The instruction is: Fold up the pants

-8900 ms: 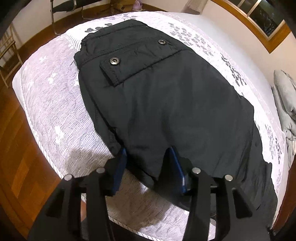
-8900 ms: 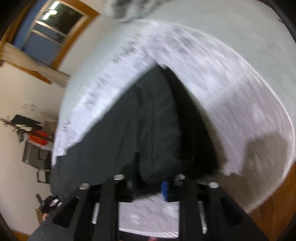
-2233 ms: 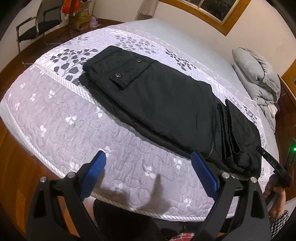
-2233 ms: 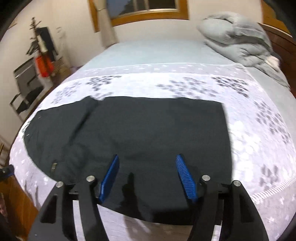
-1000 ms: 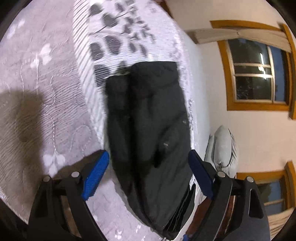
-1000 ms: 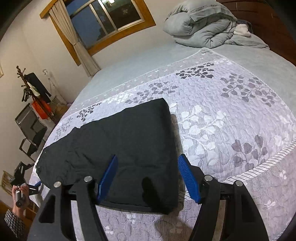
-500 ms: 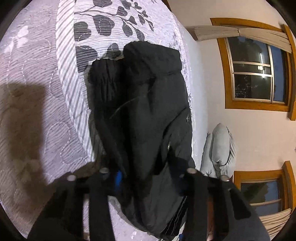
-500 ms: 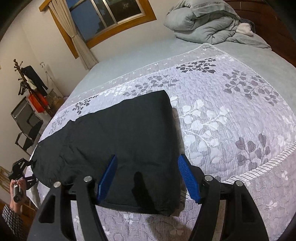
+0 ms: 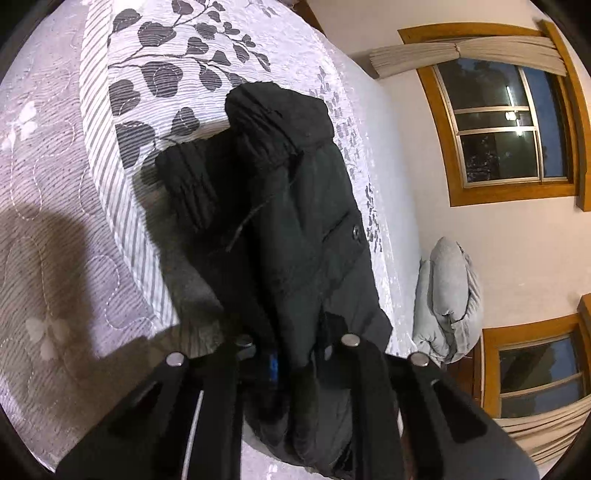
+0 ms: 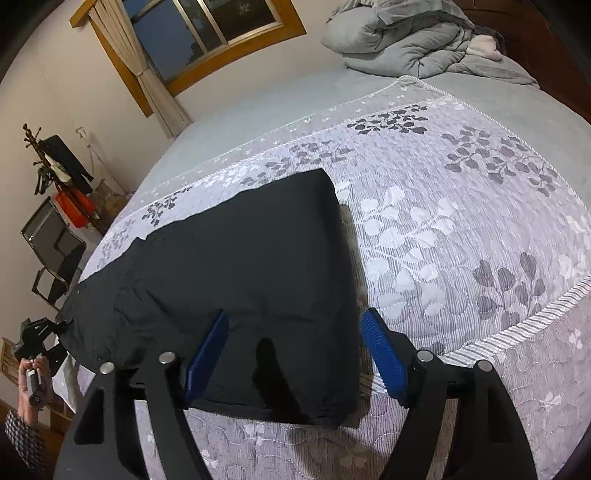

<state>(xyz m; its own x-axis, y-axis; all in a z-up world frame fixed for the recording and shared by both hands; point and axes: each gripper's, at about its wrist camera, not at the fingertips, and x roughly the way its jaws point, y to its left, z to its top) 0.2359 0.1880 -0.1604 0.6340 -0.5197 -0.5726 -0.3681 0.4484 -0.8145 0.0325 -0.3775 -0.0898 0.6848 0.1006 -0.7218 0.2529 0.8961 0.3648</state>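
Black pants lie folded lengthwise on the patterned bedspread. In the left wrist view my left gripper is shut on the near edge of the pants at the waist end; a pocket button shows. The fabric hides the fingertips. In the right wrist view my right gripper is open, its blue pads straddling the near corner of the leg end without gripping it. My left gripper shows at the far left of that view, at the other end of the pants.
A grey duvet is heaped at the head of the bed; it also shows in the left wrist view. A chair and coat rack stand by the wall. The bed's near edge lies just under my right gripper.
My left gripper, open one second ago, has closed on the waist end of the pants. My right gripper stayed open and moved slightly closer to the leg end.
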